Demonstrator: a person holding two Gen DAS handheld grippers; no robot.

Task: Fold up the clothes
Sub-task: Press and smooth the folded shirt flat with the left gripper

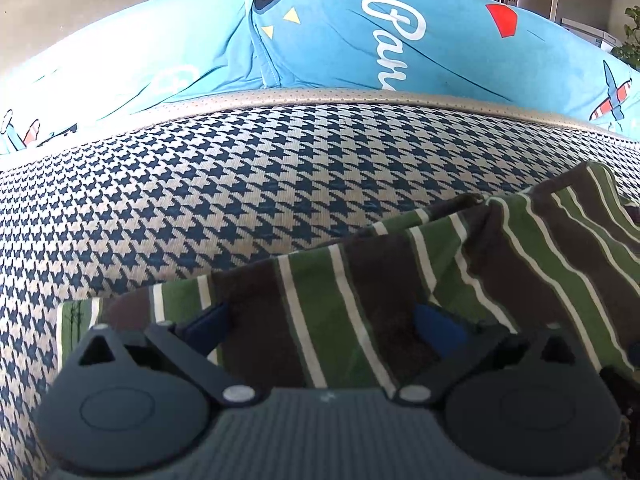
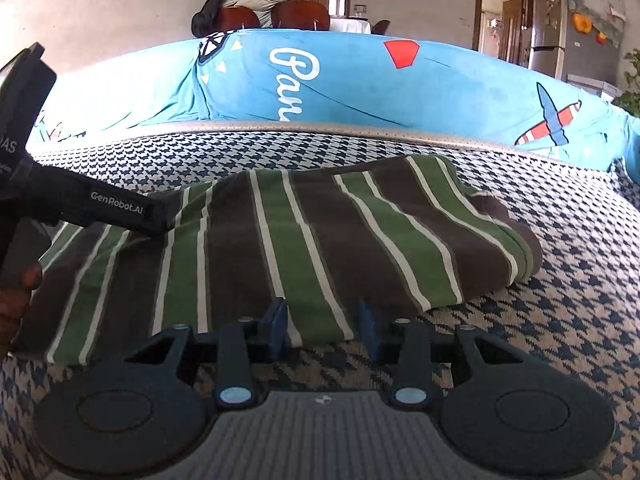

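We see a navy-and-cream houndstooth cover [image 2: 540,320] as the work surface, a big blue printed cushion [image 2: 360,84] along its far edge, and behind it a pale wall, wooden doors and a fridge at far right. The green-brown striped garment [image 2: 300,240] lies bunched on the cover; the left gripper [image 1: 320,320] sits with jaws wide and cloth draped between and over its blue pads, grip unclear. The right gripper [image 2: 322,320] has jaws partly open straddling the garment's near hem, pads not visibly pinching.
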